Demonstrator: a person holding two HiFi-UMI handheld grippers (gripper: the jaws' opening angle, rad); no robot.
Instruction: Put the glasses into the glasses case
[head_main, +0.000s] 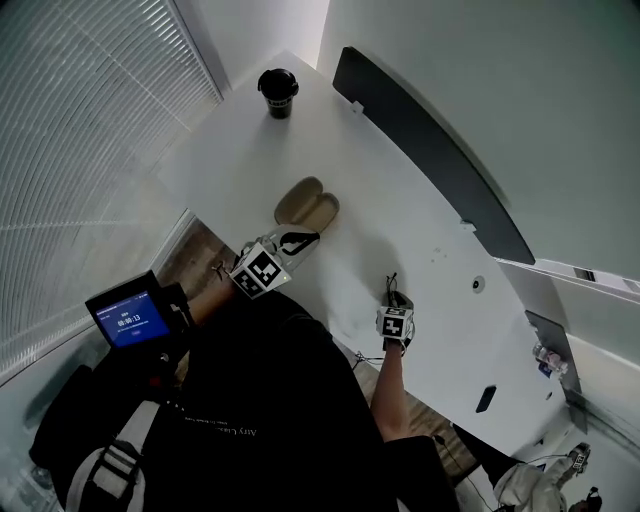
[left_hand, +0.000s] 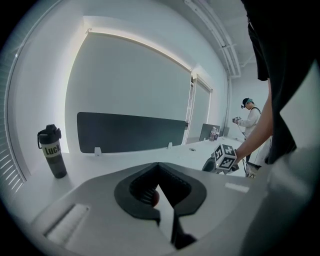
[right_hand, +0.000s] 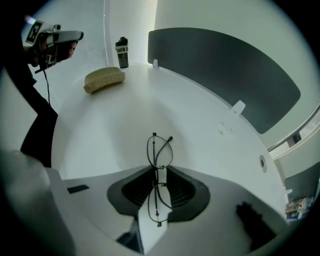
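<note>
White tabletop runs the length of this pale room, with a long dark divider panel along its far edge and a black drinks bottle at one end. From where I'm standing, the right gripper has its jaws pinched on the thin wire-framed glasses at the bridge, temples folded, one lens above the jaws and one below, held just over the table. The tan, rounded fabric glasses case lies well apart from them, up the table, and looks shut to me. The left gripper hangs near the case with its jaws together and nothing between them that I can see.

I'd say the case has to be opened first: the left gripper should work into the seam and hold the lid up. Then bring the glasses over level and lower them lengthwise. That bridge grip is narrow, so the frame may twist.
</note>
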